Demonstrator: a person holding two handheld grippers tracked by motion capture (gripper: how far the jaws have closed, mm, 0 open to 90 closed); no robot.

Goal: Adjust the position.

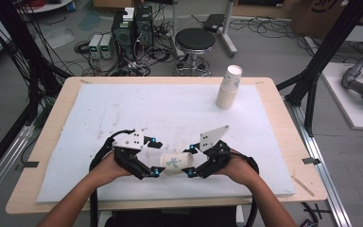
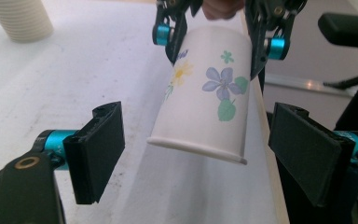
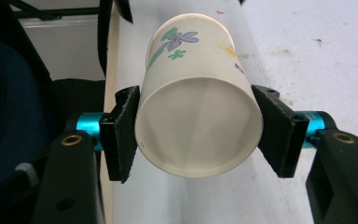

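In the high view the paper cup (image 1: 173, 163) lies half-hidden between the two grippers, near the table's front edge, its ends covered by black jaws. The right gripper (image 3: 193, 135) clamps it just behind the rolled rim — smooth white paper printed with blue and yellow flowers, its hollow mouth facing the camera. The left gripper (image 2: 214, 151) stands released, flat matte pads wide of the cup's closed end, not touching. A ribbed cup stack (image 1: 229, 87) stands far back on the white foam mat (image 1: 123, 109).
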